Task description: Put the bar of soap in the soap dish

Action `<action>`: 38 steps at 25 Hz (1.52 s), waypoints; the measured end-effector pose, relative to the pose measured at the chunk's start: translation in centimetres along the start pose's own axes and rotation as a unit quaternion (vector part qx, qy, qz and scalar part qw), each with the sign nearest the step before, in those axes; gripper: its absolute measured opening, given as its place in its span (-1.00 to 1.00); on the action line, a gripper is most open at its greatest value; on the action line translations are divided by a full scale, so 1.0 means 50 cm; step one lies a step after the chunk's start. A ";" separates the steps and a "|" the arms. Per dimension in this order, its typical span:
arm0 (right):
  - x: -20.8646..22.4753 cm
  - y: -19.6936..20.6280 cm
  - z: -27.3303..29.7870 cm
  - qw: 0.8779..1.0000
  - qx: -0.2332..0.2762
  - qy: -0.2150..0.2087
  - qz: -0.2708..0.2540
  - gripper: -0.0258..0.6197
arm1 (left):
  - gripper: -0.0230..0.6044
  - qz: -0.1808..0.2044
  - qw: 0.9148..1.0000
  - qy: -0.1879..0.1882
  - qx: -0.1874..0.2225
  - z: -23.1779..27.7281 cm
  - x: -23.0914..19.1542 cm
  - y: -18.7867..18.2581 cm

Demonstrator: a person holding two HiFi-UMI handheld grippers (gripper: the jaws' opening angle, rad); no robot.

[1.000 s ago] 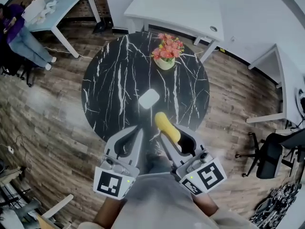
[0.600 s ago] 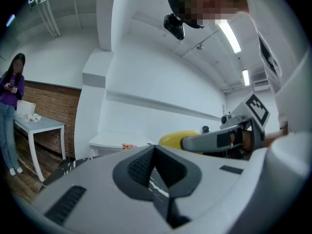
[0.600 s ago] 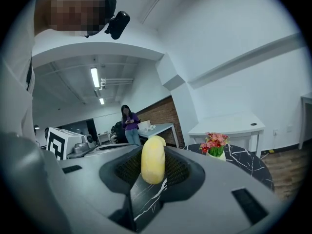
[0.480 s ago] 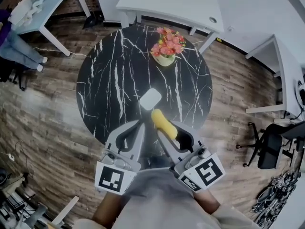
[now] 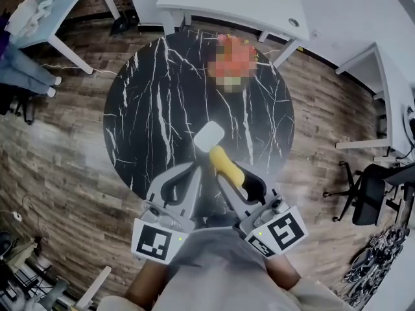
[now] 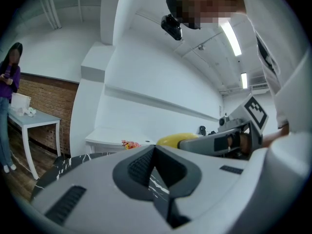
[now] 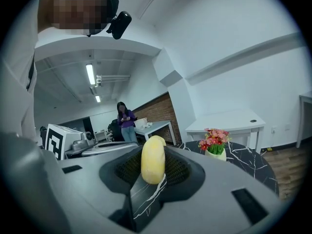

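The left gripper [image 5: 194, 168] and right gripper [image 5: 219, 155] sit side by side over the near edge of the round table [image 5: 146, 109], both pointing away from the person and tilted slightly down, with their tips drawn toward each other. The left gripper's [image 6: 155, 149] jaws are closed tip to tip with nothing between them. The right gripper's [image 7: 153, 173] jaws clamp the yellow bar of soap [image 5: 227, 166] — it stands on edge between the pads. Both forearms [image 5: 146, 289] reach in from the bottom of the head view, and the marker cubes [image 5: 155, 243] face up.

A round black marble table [image 5: 155, 109] is set on a wood-plank floor [image 5: 71, 148], flanked by a white desk [image 5: 227, 5] at twelve o'clock and a black office chair [image 5: 366, 206] at four o'clock.
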State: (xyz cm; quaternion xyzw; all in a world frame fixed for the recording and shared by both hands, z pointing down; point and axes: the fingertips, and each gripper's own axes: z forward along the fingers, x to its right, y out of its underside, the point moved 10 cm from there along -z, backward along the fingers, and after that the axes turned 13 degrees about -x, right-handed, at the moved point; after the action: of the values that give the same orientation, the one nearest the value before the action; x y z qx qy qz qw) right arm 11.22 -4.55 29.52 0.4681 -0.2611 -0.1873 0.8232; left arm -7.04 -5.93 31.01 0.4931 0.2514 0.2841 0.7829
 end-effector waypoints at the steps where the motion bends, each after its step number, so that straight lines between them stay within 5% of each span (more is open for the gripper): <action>1: 0.003 0.001 0.004 1.000 -0.001 0.002 0.000 -0.55 | -0.92 0.000 1.000 0.002 -0.002 0.004 -0.004 0.001; 38: 0.092 0.083 0.133 0.999 -0.048 0.005 0.002 -0.55 | -0.92 -0.001 1.000 0.021 -0.017 0.099 -0.073 0.074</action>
State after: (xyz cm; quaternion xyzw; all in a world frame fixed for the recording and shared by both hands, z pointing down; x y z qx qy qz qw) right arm 11.12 -9.53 37.12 0.4287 -0.2490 -0.1952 0.8462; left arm -7.04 -10.29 36.74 0.4738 0.2634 0.2978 0.7858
